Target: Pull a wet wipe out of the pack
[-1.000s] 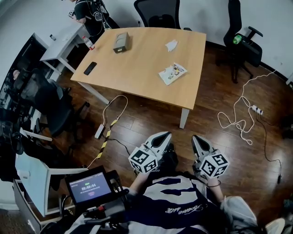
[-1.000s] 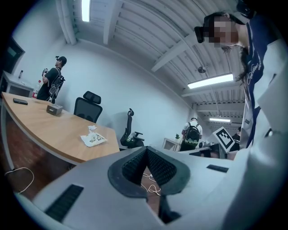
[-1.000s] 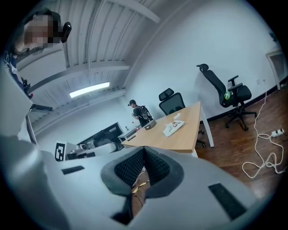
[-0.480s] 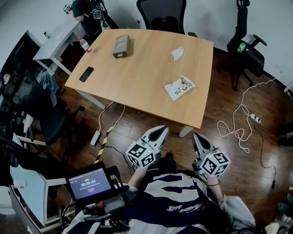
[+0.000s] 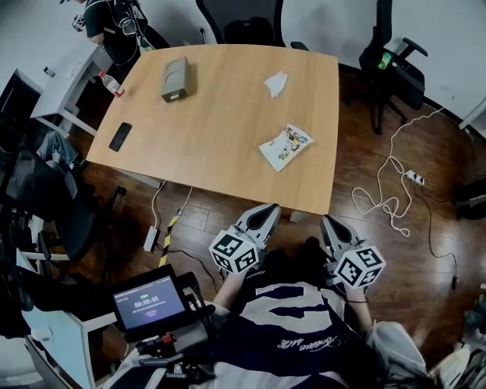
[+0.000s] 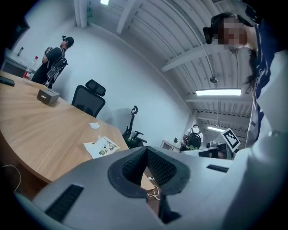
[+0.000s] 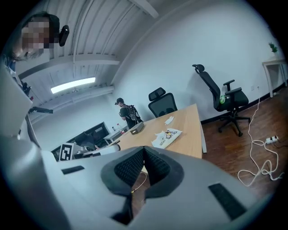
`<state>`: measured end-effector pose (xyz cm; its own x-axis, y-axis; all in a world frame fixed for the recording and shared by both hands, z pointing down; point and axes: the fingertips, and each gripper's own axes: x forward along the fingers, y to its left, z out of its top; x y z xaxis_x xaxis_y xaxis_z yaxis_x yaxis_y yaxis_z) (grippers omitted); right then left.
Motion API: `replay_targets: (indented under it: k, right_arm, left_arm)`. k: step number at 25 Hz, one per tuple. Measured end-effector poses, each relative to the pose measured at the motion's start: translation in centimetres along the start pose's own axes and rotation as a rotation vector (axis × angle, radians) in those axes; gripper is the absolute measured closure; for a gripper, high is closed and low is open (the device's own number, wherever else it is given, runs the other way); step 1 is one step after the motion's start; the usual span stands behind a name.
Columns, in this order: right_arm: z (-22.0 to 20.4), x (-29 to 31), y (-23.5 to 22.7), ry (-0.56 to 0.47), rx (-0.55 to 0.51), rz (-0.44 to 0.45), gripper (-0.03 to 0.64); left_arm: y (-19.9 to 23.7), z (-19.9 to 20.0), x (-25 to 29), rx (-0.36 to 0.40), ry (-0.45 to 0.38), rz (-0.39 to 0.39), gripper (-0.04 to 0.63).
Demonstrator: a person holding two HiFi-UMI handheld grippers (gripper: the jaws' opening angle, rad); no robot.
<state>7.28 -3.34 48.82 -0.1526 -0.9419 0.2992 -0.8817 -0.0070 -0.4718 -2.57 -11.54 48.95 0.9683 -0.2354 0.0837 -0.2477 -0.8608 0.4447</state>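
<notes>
The wet wipe pack, white with colourful print, lies flat near the right end of the wooden table. It also shows in the left gripper view as pack and in the right gripper view as pack. A crumpled white wipe lies beyond it. My left gripper and right gripper hang side by side just off the table's near edge, well short of the pack. Both are shut with nothing between their jaws, as the left gripper and right gripper show in their own views.
A grey box, a black phone and a bottle sit on the table's left part. Office chairs stand behind and right. A white cable with power strip lies on the floor. A person stands far left.
The table and pack have come closer in the head view and both grippers now reach its near edge. Their jaws stay shut.
</notes>
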Motion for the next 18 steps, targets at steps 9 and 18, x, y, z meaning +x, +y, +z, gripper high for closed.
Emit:
replay_targets:
  k: [9,18]
  right_arm:
    - [2.1,7.0,-2.9,0.082,-0.005,0.08,0.621]
    - [6.9,14.8,-7.3,0.181,-0.075,0.227,0.621]
  left_arm:
    - [6.3,1.1,3.3,-0.059,-0.009,0.111,0.592]
    - [12.0,1.1,7.8,-0.126,-0.005,0.294,0.592]
